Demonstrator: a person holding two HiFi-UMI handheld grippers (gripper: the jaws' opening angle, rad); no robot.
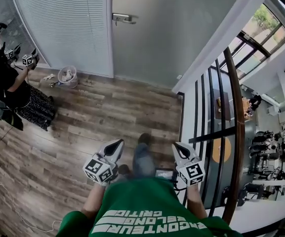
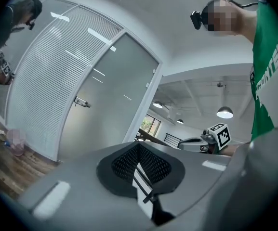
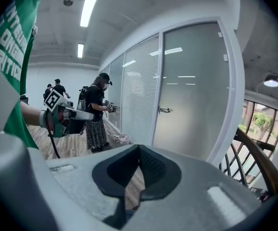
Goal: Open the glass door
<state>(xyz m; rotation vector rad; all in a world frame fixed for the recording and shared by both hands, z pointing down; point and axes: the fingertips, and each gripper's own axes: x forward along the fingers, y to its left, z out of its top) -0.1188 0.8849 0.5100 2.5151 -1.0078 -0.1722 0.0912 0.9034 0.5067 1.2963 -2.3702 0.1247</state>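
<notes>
- The door (image 1: 182,33) stands shut at 12 o'clock from the person, across a stretch of wood floor (image 1: 83,127). It is well apart from both tools.
- Its handle (image 1: 124,18) is a lever lying level across the glass. It sits at the door's left edge, just beside the blind panel (image 1: 63,23).
- The left tool (image 1: 115,145) hangs low in front of the green shirt. Its jaws are pressed together with nothing between them.
- The right tool (image 1: 181,150) is held the same way, jaws together and empty. The railing (image 1: 233,132) is close at its 3 o'clock.
- The relation that matters: the handle lies almost dead at 12 o'clock from the left tool, but nearer 11 o'clock from the right one. So the left tool looks better lined up, though neither is anywhere near reach.
- As I judge it, the person must first walk forward. Then the chosen tool's jaws must part and close across the lever's level axis, so the tool comes at it square, not along its length.
- Small fittings on the door's right edge look like hinges, so I'd expect the handle side to swing.
- Another person (image 1: 4,78) stands at 10 o'clock. A bin (image 1: 67,76) sits on the floor by the blind panel. Both are off the straight line to the handle.
</notes>
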